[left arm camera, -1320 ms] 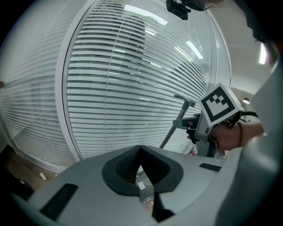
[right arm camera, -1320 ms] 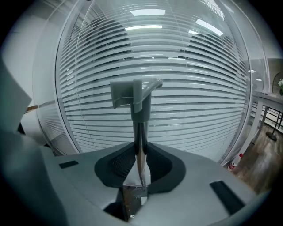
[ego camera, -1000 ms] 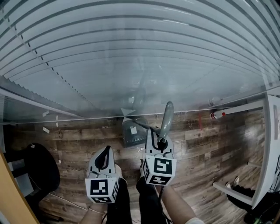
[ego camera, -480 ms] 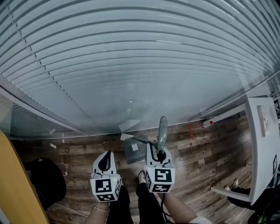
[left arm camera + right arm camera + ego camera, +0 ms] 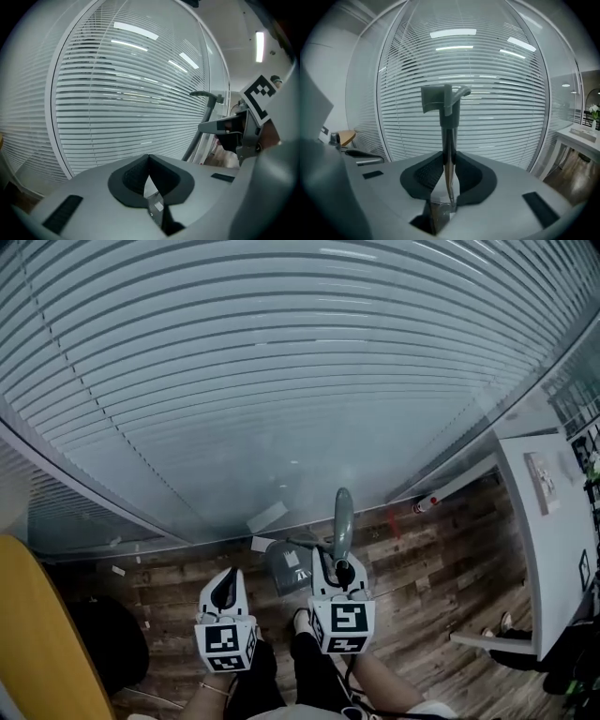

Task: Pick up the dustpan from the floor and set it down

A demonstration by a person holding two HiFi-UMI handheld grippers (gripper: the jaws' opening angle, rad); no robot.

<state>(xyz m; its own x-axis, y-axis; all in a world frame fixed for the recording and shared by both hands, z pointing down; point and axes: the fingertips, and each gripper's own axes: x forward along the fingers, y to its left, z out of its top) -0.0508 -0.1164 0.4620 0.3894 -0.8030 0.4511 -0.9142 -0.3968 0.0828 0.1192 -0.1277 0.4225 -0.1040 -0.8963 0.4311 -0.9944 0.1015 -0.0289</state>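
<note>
My right gripper [image 5: 339, 570] is shut on the thin metal pole of the grey dustpan. The pole runs up between the jaws to the grey handle grip [image 5: 443, 101], also in the head view as the handle [image 5: 343, 512]. The dustpan's grey pan [image 5: 286, 563] hangs at the pole's lower end, above the wooden floor and just left of the right gripper. My left gripper [image 5: 223, 589] is beside it on the left, with its jaws [image 5: 149, 157] together and nothing between them. In the left gripper view the dustpan's handle [image 5: 204, 96] and the right gripper [image 5: 243, 126] show at the right.
A curved glass wall with white blinds [image 5: 281, 381] stands straight ahead. A white table [image 5: 548, 521] stands at the right, a yellow-brown panel [image 5: 37, 634] and a black object [image 5: 108, 638] at the left. Paper scraps [image 5: 267, 517] and a red-and-white item [image 5: 424, 504] lie by the wall.
Both grippers have risen together, the right one carrying the dustpan up off the floor. The blinds now fill more of the head view and the floor shows lower.
</note>
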